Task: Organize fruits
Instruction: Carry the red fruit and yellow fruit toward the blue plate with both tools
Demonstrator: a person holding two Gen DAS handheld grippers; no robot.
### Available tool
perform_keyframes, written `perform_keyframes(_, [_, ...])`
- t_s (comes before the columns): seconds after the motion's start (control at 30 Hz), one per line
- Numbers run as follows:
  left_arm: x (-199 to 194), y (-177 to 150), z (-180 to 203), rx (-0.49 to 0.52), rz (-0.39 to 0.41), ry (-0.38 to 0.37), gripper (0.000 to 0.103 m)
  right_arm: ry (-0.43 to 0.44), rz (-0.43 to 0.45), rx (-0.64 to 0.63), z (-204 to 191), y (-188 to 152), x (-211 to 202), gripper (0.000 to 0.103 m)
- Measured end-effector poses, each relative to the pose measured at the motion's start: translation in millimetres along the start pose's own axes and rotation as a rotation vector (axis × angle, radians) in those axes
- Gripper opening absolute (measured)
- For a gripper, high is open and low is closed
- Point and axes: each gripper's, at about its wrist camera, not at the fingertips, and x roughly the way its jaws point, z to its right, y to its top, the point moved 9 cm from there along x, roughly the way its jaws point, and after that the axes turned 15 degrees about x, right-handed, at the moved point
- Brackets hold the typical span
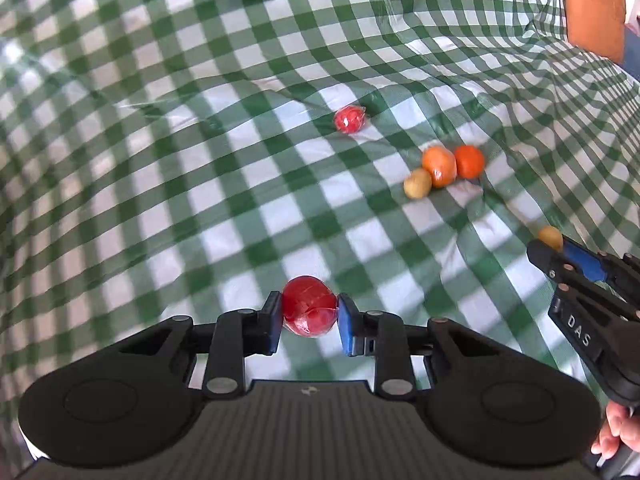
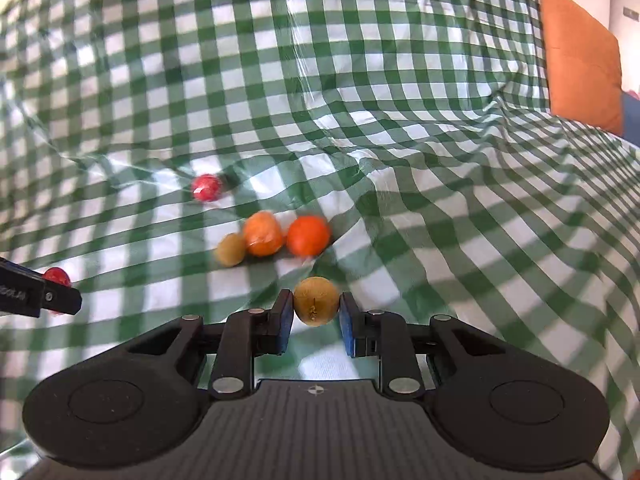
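My left gripper (image 1: 309,314) is shut on a red apple (image 1: 309,311) wrapped in film, held above the green checked cloth. My right gripper (image 2: 316,309) is shut on a brown kiwi (image 2: 316,300); it shows at the right edge of the left wrist view (image 1: 554,246). On the cloth lie a second red apple (image 1: 350,119) (image 2: 206,187), a wrapped orange (image 1: 439,166) (image 2: 263,233), a bare orange (image 1: 469,161) (image 2: 308,235) and another kiwi (image 1: 417,183) (image 2: 231,249), these three touching in a cluster.
The green and white checked cloth (image 1: 200,160) (image 2: 440,200) is wrinkled, with folds around the fruit. An orange cushion (image 1: 594,8) (image 2: 580,56) stands at the far right. The left gripper and its apple show at the left edge of the right wrist view (image 2: 56,292).
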Motion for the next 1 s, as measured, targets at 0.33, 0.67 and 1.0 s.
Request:
perform_keyframes(0.33, [-106.4, -83.6, -20.0, -0.067, 0.0, 0.038, 0.032, 0.145, -0.04, -0.045, -44.7, -28.0, -113.7, 0.026])
perform_keyframes(0.67, [-188.9, -176.7, -56.3, -0.157, 0.024, 0.102, 0.032, 0.341, -0.105, -0.158, -122.8, -77.9, -210.0, 0.026])
perform_keyframes(1.0, [-234.6, -278.2, -87.2, -0.309, 0.02, 0.149, 0.032, 0.464, -0.158, -0.351, -187.4, -137.0, -281.6, 0.026])
